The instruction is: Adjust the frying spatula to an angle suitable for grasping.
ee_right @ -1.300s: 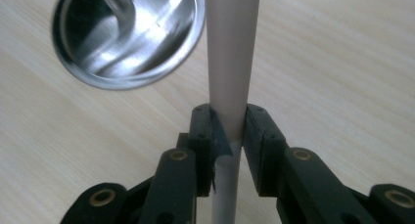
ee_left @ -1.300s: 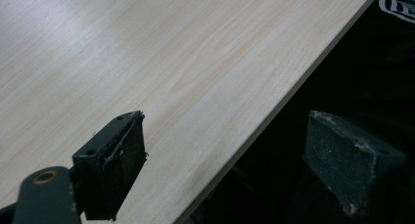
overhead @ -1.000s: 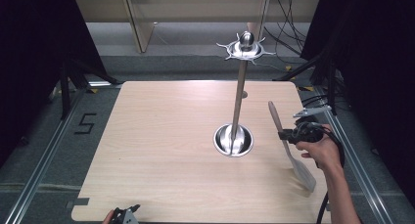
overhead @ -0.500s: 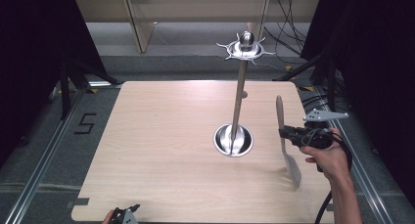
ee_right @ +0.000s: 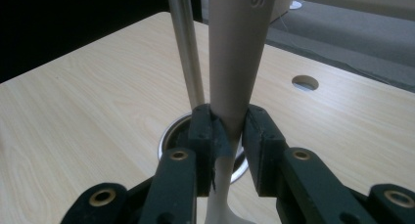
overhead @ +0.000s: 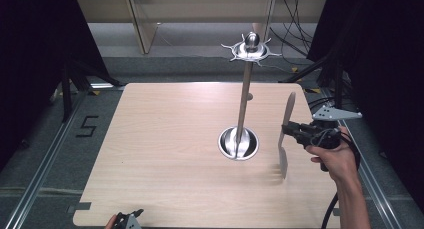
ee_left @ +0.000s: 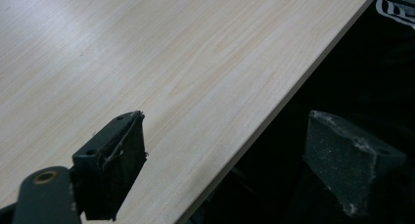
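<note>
Two handheld grippers work at a pale wooden table (overhead: pixel 165 139). Nearest, at the table's front edge, the left gripper (ee_left: pixel 225 160) hangs with its jaws spread wide, one over the wood and one past the edge, holding nothing. Farther in, on the right side, a hand (overhead: pixel 335 156) holds the right gripper (ee_right: pixel 228 128), whose jaws are pressed on the narrow neck of a grey spatula (overhead: pixel 286 134). The spatula stands almost upright, handle up, slotted blade just above the tabletop. Just beside it, near the table's middle, a metal stand (overhead: pixel 243 104) rises from a round shiny base to a ring of hooks at its top
</note>
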Action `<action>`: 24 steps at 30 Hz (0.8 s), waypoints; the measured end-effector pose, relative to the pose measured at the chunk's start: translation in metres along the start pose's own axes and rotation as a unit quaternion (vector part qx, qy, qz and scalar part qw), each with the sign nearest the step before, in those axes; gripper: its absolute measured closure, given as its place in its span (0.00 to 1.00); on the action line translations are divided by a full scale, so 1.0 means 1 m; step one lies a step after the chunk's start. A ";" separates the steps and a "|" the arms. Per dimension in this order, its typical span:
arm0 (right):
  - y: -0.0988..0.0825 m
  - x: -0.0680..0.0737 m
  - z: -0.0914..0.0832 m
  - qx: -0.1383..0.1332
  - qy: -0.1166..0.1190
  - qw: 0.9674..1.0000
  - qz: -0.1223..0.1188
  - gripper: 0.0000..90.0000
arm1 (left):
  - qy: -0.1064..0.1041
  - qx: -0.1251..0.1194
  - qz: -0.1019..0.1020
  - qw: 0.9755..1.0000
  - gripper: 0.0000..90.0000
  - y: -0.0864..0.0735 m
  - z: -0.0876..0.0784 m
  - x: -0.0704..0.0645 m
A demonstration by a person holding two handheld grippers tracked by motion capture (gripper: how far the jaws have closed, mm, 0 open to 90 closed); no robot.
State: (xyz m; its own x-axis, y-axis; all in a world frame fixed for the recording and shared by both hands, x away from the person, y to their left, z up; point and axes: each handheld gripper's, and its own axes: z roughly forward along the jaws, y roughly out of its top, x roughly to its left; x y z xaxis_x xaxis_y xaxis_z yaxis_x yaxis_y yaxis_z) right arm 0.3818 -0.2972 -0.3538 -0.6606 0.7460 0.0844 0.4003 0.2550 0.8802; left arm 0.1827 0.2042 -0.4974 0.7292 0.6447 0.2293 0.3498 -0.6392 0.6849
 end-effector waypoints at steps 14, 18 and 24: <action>0.038 0.002 -0.002 -0.025 -0.010 1.000 -0.009 0.84 | 0.014 -0.005 -0.008 1.000 0.16 0.000 0.001 -0.001; 0.048 0.003 -0.001 -0.031 -0.011 0.999 -0.015 0.84 | 0.013 -0.005 -0.008 1.000 0.16 0.000 0.001 -0.001; 0.060 0.004 0.000 -0.045 -0.018 0.999 -0.014 0.84 | 0.011 -0.003 -0.003 1.000 0.16 0.000 0.001 0.000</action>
State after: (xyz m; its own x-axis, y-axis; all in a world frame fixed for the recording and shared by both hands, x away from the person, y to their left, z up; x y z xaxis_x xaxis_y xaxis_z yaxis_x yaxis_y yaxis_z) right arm 0.4028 -0.2787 -0.3006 -0.6472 0.7610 0.0443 0.3220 0.2203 0.9208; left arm 0.1827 0.2039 -0.4981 0.7131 0.6586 0.2404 0.3511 -0.6323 0.6906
